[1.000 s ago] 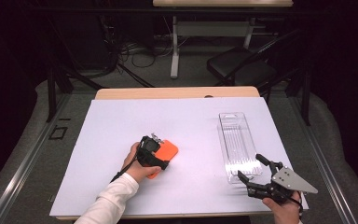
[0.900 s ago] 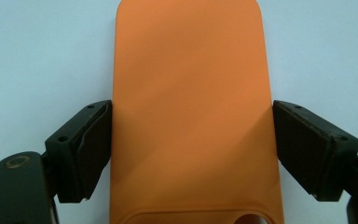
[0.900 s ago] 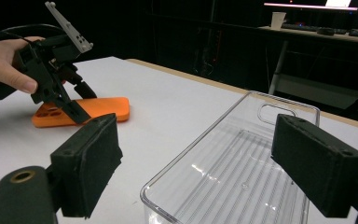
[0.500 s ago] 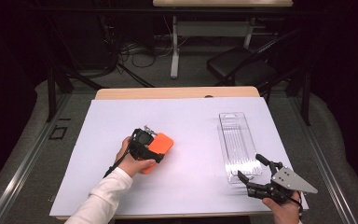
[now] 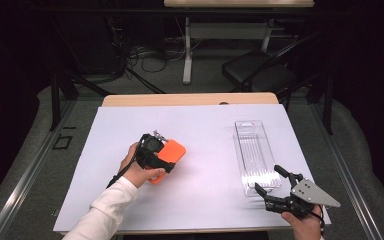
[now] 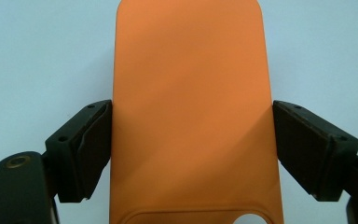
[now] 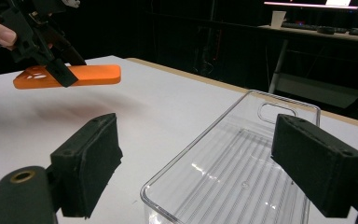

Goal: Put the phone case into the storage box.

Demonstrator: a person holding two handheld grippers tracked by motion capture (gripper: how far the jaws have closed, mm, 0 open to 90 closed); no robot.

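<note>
Two grippers are working here. Left gripper (image 5: 167, 157) is clamping an orange phone case (image 6: 191, 112) by its long edges, both pads pressing on the sides, so the case is hanging flat and level above the white table (image 5: 205, 125) w/ a soft shadow under it in the right gripper view. Gripping across the width is probably keeping it from tipping while it's being carried. Right gripper (image 5: 270, 182) is sitting at the near end of the clear plastic tray (image 5: 252, 150), jaws standing wide w/ nothing between them, one pad on each side of the tray's near corner. Looks like it's waiting to steady the tray, though whether a pad is touching the rim is hard to tell from the high view. Case and tray are well apart, tray empty, so the drop-in isn't done yet.
</note>
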